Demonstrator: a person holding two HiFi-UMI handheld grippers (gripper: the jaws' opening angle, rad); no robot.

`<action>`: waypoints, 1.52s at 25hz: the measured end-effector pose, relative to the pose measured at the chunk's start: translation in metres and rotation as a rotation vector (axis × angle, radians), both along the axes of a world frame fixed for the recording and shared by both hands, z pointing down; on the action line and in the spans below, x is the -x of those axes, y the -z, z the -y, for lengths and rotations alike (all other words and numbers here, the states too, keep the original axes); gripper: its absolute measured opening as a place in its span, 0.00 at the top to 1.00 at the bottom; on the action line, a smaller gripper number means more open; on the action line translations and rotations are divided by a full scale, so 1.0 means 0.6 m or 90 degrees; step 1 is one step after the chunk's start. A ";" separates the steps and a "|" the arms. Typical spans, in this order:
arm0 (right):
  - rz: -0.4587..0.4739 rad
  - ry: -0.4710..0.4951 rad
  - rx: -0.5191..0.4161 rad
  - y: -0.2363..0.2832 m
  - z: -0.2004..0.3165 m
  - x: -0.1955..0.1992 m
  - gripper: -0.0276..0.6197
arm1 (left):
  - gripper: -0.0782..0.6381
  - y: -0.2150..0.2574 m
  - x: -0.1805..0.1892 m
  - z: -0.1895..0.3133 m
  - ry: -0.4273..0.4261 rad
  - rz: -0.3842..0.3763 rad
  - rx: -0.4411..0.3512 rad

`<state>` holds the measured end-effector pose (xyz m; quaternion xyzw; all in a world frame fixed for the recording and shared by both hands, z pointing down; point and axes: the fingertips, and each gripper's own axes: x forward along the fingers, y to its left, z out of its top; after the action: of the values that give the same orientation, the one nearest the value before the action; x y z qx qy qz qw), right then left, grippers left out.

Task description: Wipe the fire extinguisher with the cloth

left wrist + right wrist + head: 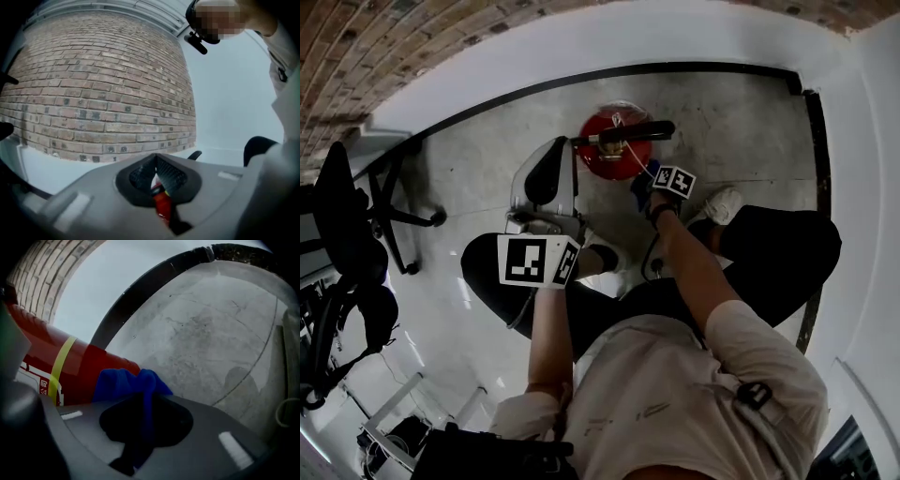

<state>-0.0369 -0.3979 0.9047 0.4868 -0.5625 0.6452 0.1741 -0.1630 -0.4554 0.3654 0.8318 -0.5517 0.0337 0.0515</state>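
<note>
On bare concrete floor [741, 122], by white wall [581, 47] w/ black skirting [703, 67]: extinguisher [614, 148] stands upright.
Right gripper [140, 401]: jaws clamped on blue cloth [123, 383], cloth right at the red body. Left gripper [156, 174]: jaws nearly together, pinching a red bit at extinguisher's top. Brick wall [93, 84] adjoins the white one; office chair [347, 216] well off to the left.

Beyond the left fingers [171, 177] rises a brick wall [93, 93], meeting a plain white wall [225, 108] to their right. Ahead of the right fingers [172, 420] spreads a grey concrete floor [211, 333] (mottled, with faint cracks), edged by a black skirting [140, 287]. Well left of both, a black chair [337, 187] stands.
</note>
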 end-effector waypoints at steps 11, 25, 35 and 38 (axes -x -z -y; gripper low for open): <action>0.291 -0.137 -0.323 0.515 0.162 -0.028 0.87 | 0.89 0.063 0.014 0.023 -0.026 0.005 -0.048; 0.413 -0.099 -0.303 0.566 0.133 -0.025 0.87 | 0.89 0.060 0.033 0.034 -0.015 -0.031 -0.055; 0.179 -0.123 -0.111 0.099 0.086 -0.014 0.88 | 0.89 -0.011 0.034 0.019 -0.015 -0.012 -0.002; 0.134 -0.025 -0.062 0.029 0.057 -0.002 0.87 | 0.89 -0.035 0.032 0.019 -0.013 -0.008 0.016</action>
<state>-0.0358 -0.4323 0.8872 0.4349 -0.5988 0.6680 0.0775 -0.1823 -0.4669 0.3863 0.8370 -0.5422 0.0360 0.0647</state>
